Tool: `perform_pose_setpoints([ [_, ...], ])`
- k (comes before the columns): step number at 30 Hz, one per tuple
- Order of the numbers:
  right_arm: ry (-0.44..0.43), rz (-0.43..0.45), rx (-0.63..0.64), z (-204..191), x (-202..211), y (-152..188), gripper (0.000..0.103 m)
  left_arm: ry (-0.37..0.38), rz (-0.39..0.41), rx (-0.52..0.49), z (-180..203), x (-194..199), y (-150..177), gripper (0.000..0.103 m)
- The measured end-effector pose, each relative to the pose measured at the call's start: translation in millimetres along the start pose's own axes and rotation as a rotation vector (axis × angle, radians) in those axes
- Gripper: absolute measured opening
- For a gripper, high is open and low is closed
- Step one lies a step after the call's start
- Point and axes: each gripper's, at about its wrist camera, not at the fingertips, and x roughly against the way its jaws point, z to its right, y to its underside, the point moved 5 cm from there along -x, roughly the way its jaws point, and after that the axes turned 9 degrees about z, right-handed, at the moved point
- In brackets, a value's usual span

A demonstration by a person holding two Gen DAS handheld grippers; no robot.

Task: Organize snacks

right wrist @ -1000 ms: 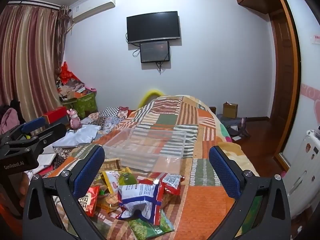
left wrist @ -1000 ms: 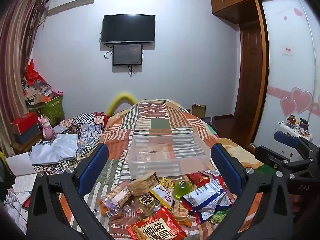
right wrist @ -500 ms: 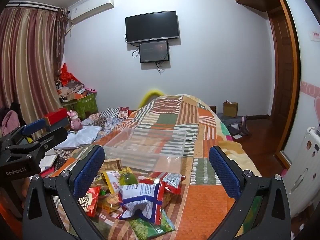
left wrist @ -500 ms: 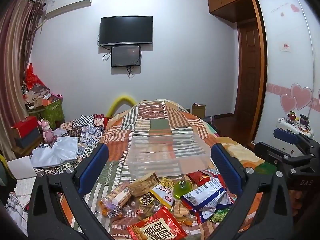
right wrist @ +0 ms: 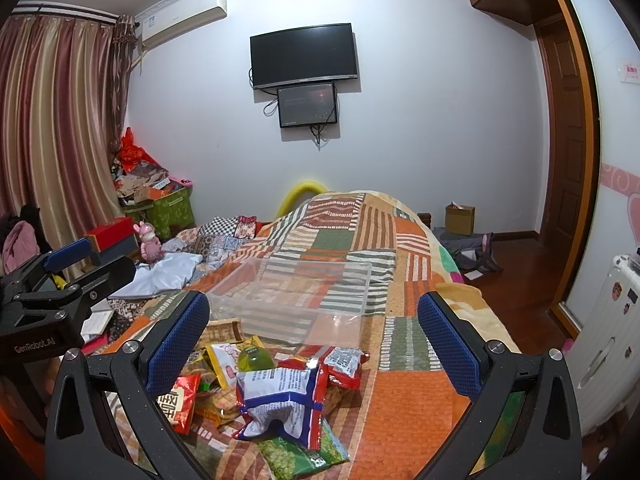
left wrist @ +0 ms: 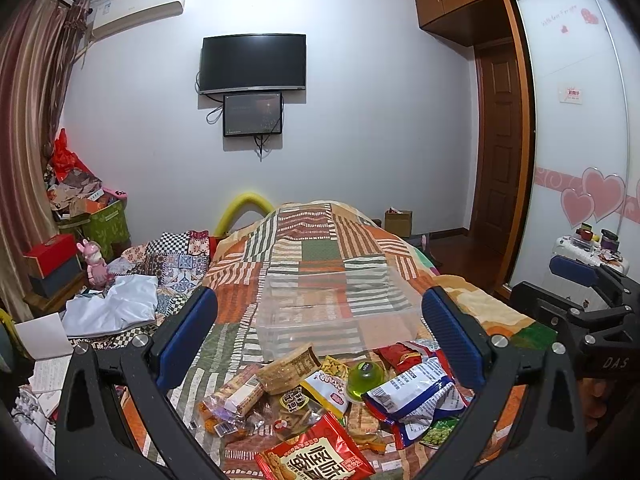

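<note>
Both claws hover over the bed (left wrist: 320, 248), spread wide and gripping nothing. The left claw (left wrist: 320, 336) looks straight down at the snack pile (left wrist: 320, 404); the right claw (right wrist: 314, 336) sees the same pile low and to its left. The clear plastic bin (left wrist: 336, 312) sits empty on the quilt just past the pile, so any snack has to travel forward, away from the person, to get in.

My guess is the blue-and-white bag (right wrist: 280, 400) goes first: it lies on top, nearest the right claw, its long axis running roughly across that claw's opening, crumpled, with its sealed edges sticking out. The left claw is closer to the red packet (left wrist: 316, 456) and the wrapped crackers (left wrist: 236, 396), which lie slanted.

A green jelly cup (left wrist: 366, 376) sits between the bags, and a green pea packet (right wrist: 300, 454) pokes out under the blue bag.

Writing: big Chinese characters on the red packet, partly cut off; "GenRobot.AI" on the left claw's body in the right view; "DAS" on the right claw's body in the left view. Smaller print is too small to read.
</note>
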Motion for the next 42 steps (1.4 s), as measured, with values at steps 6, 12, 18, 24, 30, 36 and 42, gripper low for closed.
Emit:
perform_pose_setpoints([
  [6,-0.002,0.005,-0.004,2.2,0.3,-0.9,0.103,0.003,0.005,-0.005,1.0,0.7,1.3,0.103],
  [12,0.001,0.009,0.000,1.9,1.2,-1.4,0.103,0.008,0.011,-0.013,1.5,2.1,2.9,0.103],
  [18,0.002,0.008,0.000,1.8,1.6,-1.5,0.103,0.009,0.012,-0.016,2.1,4.0,3.4,0.103],
  [24,0.005,0.010,-0.004,1.5,2.7,-2.2,0.103,0.007,0.014,-0.017,2.6,4.3,3.3,0.103],
  [30,0.009,0.012,0.002,0.8,3.7,-2.3,0.103,0.007,0.014,-0.017,3.1,4.2,3.1,0.103],
  [36,0.009,0.011,0.000,1.1,3.4,-1.9,0.103,0.007,0.013,-0.017,3.6,4.2,3.2,0.103],
  [42,0.005,0.007,-0.003,1.5,3.7,-1.4,0.103,0.010,0.011,-0.014,3.8,4.0,3.4,0.103],
])
